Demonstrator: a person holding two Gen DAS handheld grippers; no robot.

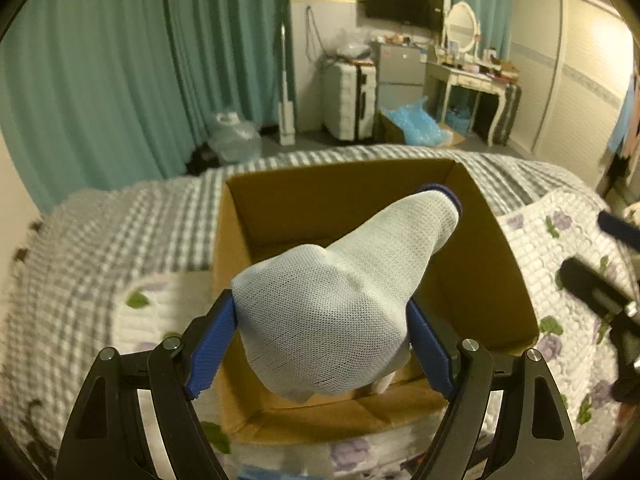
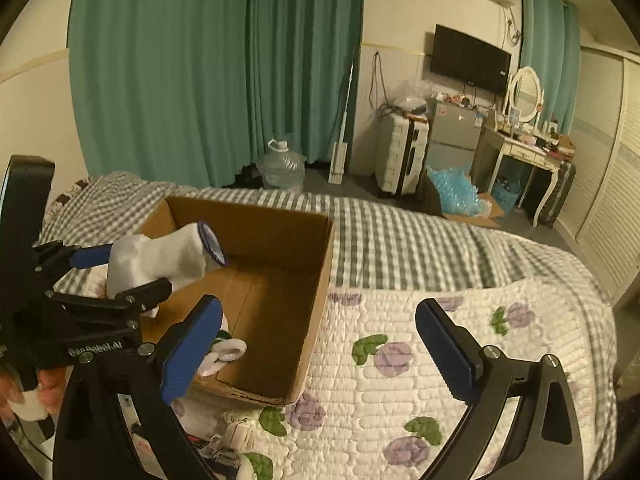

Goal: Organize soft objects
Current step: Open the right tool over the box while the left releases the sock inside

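My left gripper (image 1: 320, 304) is shut on a white sock (image 1: 332, 312) with a dark blue cuff, its blue pads pressing both sides. It holds the sock above the open cardboard box (image 1: 480, 272) on the bed. In the right wrist view the same sock (image 2: 168, 252) hangs over the box's (image 2: 280, 240) left part, clamped by the left gripper (image 2: 120, 272). Another white sock (image 2: 228, 352) lies on the box floor. My right gripper (image 2: 318, 308) stands open with nothing between its fingers, over the quilt at the box's right front corner.
The box sits on a floral quilt (image 2: 400, 360) over a grey checked bedspread (image 2: 400, 240). More soft white items (image 2: 236, 432) lie on the quilt by the box's near edge. A hand (image 2: 44, 392) holds the left gripper's handle.
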